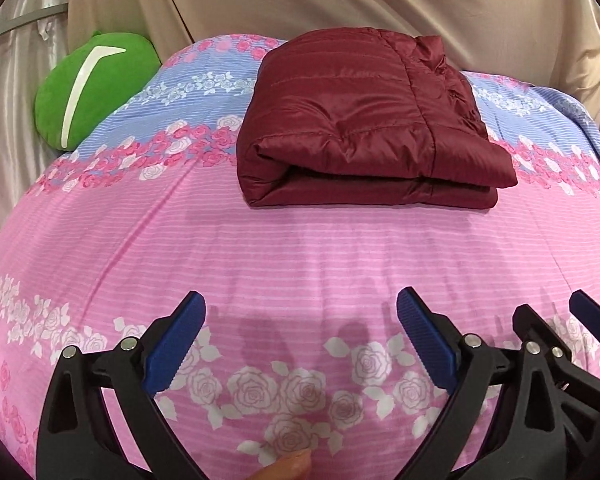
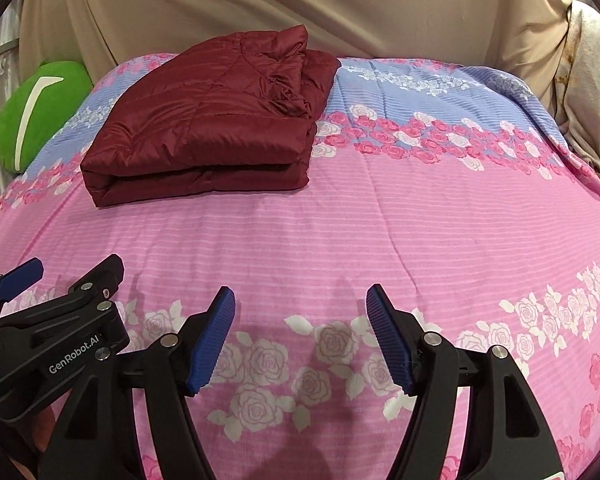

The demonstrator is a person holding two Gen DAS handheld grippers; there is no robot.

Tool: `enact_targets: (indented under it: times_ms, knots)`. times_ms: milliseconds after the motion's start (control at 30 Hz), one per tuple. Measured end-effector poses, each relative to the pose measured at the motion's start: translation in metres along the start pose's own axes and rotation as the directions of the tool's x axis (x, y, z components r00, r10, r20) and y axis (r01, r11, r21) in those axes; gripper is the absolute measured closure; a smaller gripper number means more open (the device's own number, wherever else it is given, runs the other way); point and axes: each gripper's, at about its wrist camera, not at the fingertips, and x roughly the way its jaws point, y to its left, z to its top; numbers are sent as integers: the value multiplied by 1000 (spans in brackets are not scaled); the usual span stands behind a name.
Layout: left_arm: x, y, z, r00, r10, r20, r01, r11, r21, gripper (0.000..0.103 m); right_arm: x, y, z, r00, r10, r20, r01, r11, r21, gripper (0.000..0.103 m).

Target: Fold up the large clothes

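maroon quilted jacket [image 1: 364, 120] | folded flat, layered | on floral bedspread [image 1: 260, 248]

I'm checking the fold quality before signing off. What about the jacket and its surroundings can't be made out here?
- Maroon jacket: underside and inner layers hidden by its own top fold, both views.
- Jacket's far edge: bunched fabric hides it, right wrist view.
- Green cushion: its left part is cut off by the fisheye border.

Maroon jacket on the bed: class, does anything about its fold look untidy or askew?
Mostly neat. The maroon jacket lies folded flat on the floral bedspread, but its far right corner is bunched and crumpled, not smooth.
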Motion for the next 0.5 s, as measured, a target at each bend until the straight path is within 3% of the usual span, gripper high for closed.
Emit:
enact_targets:
  times_ms: [500]
  knots:
    - [-1, -3, -3, 1000, 29, 10, -30, 999, 12, 9, 1, 2, -1, 1000, -4, -5, 4, 1000, 1, 36]
